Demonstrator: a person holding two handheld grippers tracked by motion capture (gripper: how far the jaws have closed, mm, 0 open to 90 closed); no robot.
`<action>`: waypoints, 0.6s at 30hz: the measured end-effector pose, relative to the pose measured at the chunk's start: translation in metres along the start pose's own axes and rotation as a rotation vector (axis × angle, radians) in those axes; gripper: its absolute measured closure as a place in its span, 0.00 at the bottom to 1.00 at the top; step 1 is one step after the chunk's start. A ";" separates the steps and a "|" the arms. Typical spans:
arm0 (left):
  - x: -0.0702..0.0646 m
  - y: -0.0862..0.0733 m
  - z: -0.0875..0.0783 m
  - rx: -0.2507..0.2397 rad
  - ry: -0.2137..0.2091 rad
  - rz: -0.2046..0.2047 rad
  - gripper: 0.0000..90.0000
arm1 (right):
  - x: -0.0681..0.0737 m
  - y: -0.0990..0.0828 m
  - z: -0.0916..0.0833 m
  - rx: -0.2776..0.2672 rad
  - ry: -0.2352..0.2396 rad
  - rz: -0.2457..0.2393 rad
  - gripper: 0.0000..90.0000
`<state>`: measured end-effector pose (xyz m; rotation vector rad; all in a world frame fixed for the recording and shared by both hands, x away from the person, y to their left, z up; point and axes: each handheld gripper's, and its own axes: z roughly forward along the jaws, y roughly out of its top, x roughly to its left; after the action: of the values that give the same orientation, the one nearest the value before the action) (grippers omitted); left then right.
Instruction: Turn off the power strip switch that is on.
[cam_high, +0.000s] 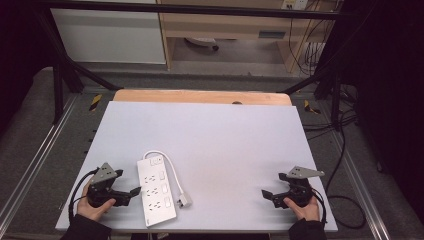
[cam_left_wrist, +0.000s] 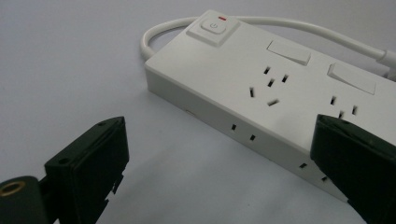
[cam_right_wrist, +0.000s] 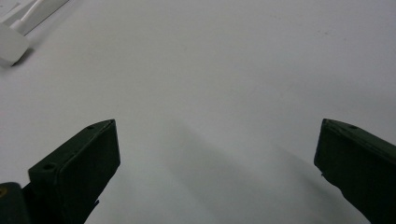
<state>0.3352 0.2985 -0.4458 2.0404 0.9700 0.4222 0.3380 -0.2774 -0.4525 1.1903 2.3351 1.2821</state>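
A white power strip (cam_high: 156, 192) lies near the table's front left, its long side running away from me. Its white cable (cam_high: 172, 170) loops from the far end back to a plug (cam_high: 185, 201) beside it. In the left gripper view the strip (cam_left_wrist: 280, 88) shows a power button (cam_left_wrist: 212, 27) with a red mark and several sockets. My left gripper (cam_high: 131, 195) is open just left of the strip, and one jaw of this left gripper (cam_left_wrist: 219, 123) overlaps the strip's near side. My right gripper (cam_high: 269, 196) is open and empty over bare table at the front right; its own view shows this right gripper (cam_right_wrist: 218, 123) with the plug (cam_right_wrist: 11, 44) far off.
The white table board (cam_high: 220, 135) has a wooden strip (cam_high: 200, 96) along its far edge. Black frame bars (cam_high: 65, 70) and loose cables (cam_high: 345, 150) flank the table on the floor. A wooden shelf unit (cam_high: 225, 25) stands behind.
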 end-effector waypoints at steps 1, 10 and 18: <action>0.000 0.000 0.000 0.000 0.000 0.000 0.05 | 0.000 0.000 0.000 0.001 -0.001 0.001 0.01; 0.000 0.001 -0.001 0.002 0.012 -0.004 0.05 | 0.000 0.000 0.001 0.013 -0.003 -0.004 0.01; -0.001 0.003 -0.001 0.006 0.018 -0.012 0.05 | 0.001 0.000 0.002 0.015 0.003 -0.007 0.01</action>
<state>0.3353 0.2973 -0.4432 2.0382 0.9948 0.4332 0.3378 -0.2754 -0.4536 1.1841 2.3527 1.2675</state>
